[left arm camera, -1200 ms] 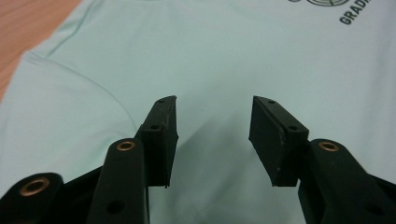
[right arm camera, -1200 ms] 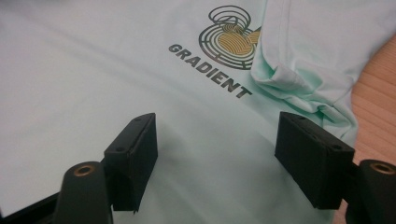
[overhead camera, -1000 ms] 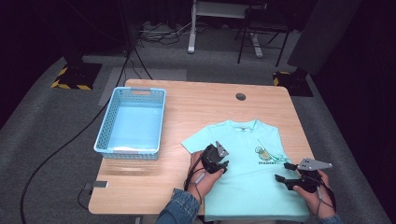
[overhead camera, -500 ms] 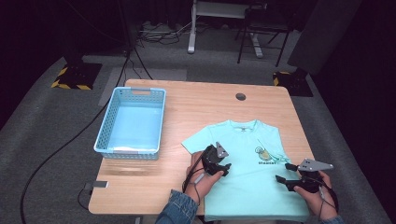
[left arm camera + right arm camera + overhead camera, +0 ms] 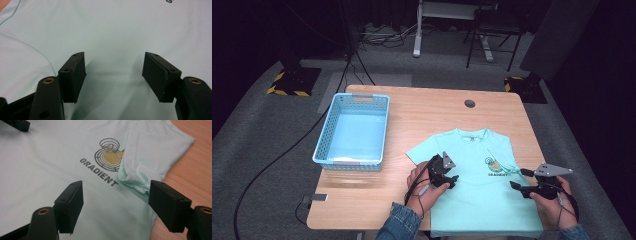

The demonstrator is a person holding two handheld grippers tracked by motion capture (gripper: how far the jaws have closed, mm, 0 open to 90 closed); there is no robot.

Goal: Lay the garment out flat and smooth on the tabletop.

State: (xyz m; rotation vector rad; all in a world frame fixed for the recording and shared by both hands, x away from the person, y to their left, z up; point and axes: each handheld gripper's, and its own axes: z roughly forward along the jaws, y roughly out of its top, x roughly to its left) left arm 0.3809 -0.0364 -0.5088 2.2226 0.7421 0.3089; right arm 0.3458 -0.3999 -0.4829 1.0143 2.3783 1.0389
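Lab/studio: black curtains, floor cables (image 5: 272, 162), hazard-taped stand bases (image 5: 287, 92).

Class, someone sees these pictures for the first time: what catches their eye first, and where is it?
First, the mint-green T-shirt spread flat at the near right of the wooden table, its right sleeve folded over onto the printed logo. Next, the light blue basket at the table's left. The left gripper and right gripper hover open over the shirt.

Smooth matt cloth T-shirt (image 5: 484, 195), pale wood-grain table (image 5: 432, 115), perforated plastic basket (image 5: 324, 142).
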